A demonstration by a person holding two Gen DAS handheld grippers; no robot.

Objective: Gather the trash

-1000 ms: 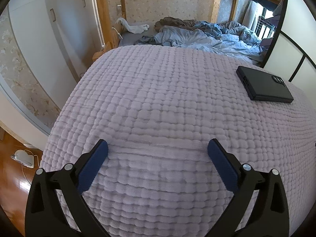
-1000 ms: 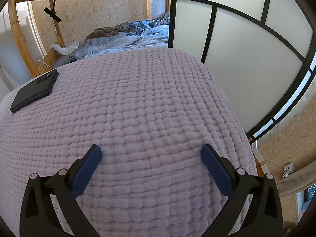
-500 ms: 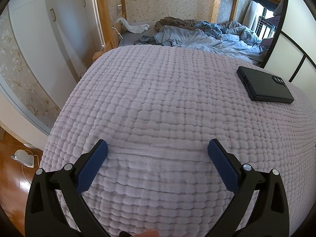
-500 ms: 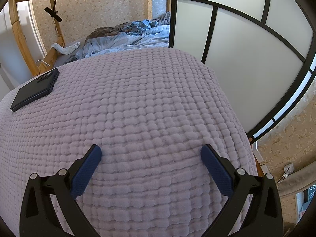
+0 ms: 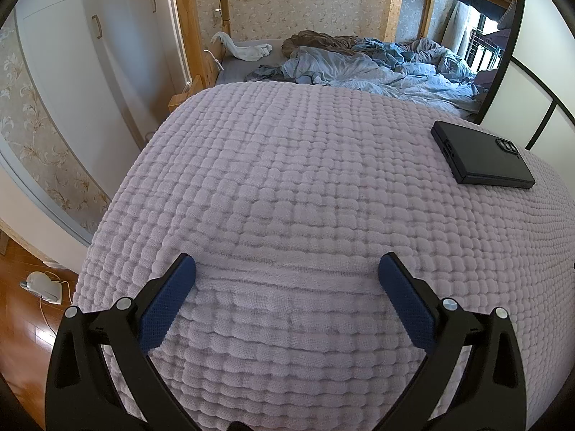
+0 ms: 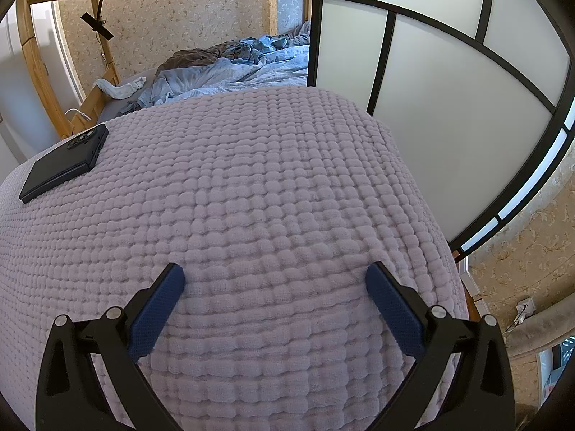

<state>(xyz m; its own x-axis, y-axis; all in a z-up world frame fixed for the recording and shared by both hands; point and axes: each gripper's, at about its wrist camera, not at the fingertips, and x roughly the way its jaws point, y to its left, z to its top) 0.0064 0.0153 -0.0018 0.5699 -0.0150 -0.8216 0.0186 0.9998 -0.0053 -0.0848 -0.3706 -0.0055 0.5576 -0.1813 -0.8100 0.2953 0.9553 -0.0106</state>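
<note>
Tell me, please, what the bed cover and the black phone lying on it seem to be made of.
Bed cover: soft woven cotton-like fabric, matte lilac, puckered into small puffy squares. Phone: apparently in a matte black plastic or rubbery case, with a dull sheen and moulded camera ring.

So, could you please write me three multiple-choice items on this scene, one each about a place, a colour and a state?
1. Where does the black phone lie?
A. on the lilac blanket
B. on the wooden floor
C. between the left tongs

2. What colour are the pads on the tongs?
A. red
B. dark blue
C. white

3. How do the right tongs stand?
A. shut on the phone
B. shut on nothing
C. open, holding nothing

Answers: 1 A, the phone rests flat on the blanket; 2 B, the pads show dark blue; 3 C, only blanket lies between the spread pads.
</note>
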